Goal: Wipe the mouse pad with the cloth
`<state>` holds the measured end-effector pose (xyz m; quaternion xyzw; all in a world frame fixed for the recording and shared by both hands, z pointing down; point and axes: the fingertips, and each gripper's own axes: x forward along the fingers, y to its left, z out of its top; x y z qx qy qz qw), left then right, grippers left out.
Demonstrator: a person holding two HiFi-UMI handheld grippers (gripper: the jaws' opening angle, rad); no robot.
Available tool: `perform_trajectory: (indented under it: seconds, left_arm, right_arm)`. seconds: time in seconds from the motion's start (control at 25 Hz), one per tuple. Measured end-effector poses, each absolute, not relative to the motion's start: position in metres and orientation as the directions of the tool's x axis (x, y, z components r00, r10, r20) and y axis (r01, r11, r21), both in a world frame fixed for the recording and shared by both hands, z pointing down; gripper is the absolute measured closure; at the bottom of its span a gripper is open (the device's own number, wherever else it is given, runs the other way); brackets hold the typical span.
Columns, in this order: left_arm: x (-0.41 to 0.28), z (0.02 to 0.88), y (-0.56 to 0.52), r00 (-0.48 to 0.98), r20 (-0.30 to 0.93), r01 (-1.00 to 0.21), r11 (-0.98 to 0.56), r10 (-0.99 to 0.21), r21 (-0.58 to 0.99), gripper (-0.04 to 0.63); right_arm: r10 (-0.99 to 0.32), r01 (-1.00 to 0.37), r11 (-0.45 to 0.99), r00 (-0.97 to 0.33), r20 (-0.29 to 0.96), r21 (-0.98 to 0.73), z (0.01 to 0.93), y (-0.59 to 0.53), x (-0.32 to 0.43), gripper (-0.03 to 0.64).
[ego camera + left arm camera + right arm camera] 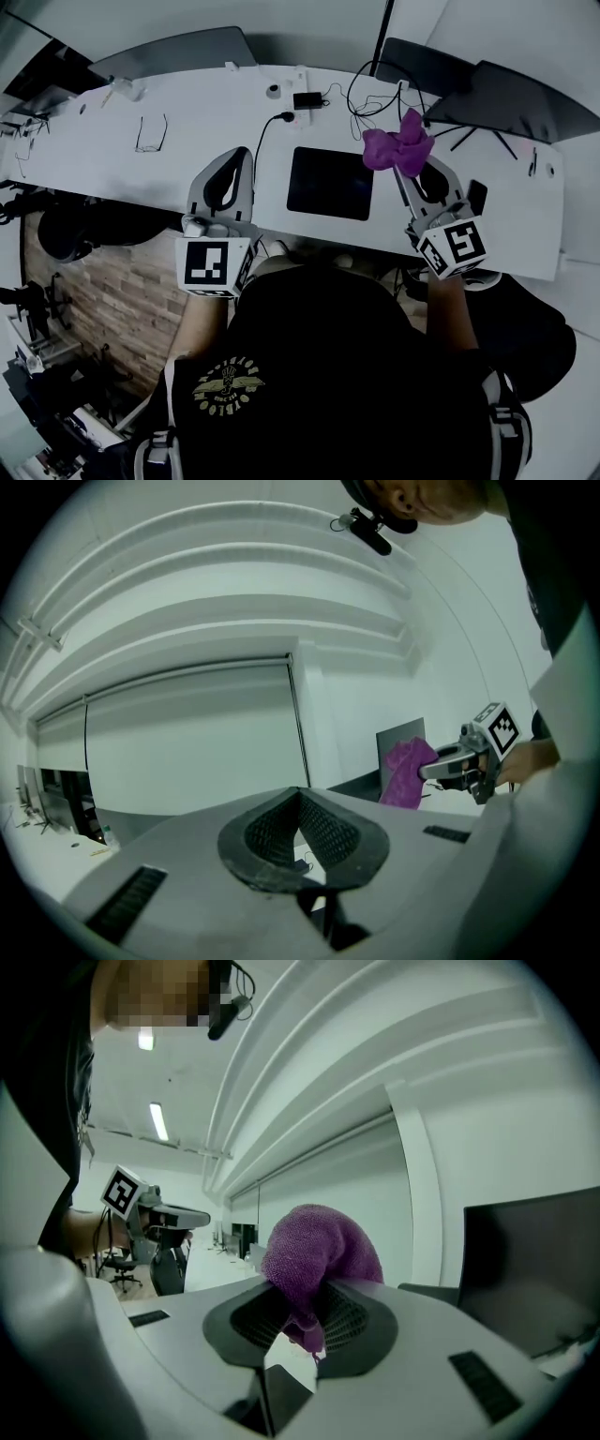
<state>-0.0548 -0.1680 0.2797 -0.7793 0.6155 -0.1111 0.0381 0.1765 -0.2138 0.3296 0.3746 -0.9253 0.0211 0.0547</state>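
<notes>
The right gripper (302,1321) pinches the purple cloth (398,145) by the mouse pad's (330,183) far right corner, maybe not touching it. The left gripper (232,167) sits left of the pad, jaws closed on nothing.

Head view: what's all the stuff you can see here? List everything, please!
table: one, white, across the picture
mouse pad: one, black, middle of table
glasses: one pair, dark, on table, left
cables: several, black, back of table
chairs: at least two, dark, beyond table
cloth: one, purple, in right gripper, right of mouse pad
person: one, black shirt, bottom
left gripper: grey, shut, empty
right gripper: grey, shut on cloth
</notes>
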Motion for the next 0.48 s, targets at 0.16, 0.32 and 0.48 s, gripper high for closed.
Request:
perform_trajectory:
  seconds: [0.16,0.32,0.48]
  left_arm:
    - [-0.049,0.282,-0.167,0.240,0.131,-0.944,-0.263,-0.962,-0.198,0.593]
    - [-0.040,0.279,-0.173,0.298,0.112,-0.927,-0.315,-0.948,-0.204,0.592]
    - [-0.054,0.279,-0.195,0.339,0.130,-0.912,-0.359,-0.932,-0.198,0.593]
  right_arm:
    - [-0.719,-0.725,0.688,-0.686,0.109,-0.021,0.337,-0.207,0.189,0.538]
    - [-0.755,-0.762,0.647,-0.646,0.111,-0.033,0.341,-0.200,0.200,0.538]
    - [-0.780,-0.789,0.614,-0.608,0.151,-0.009,0.337,-0.215,0.188,0.538]
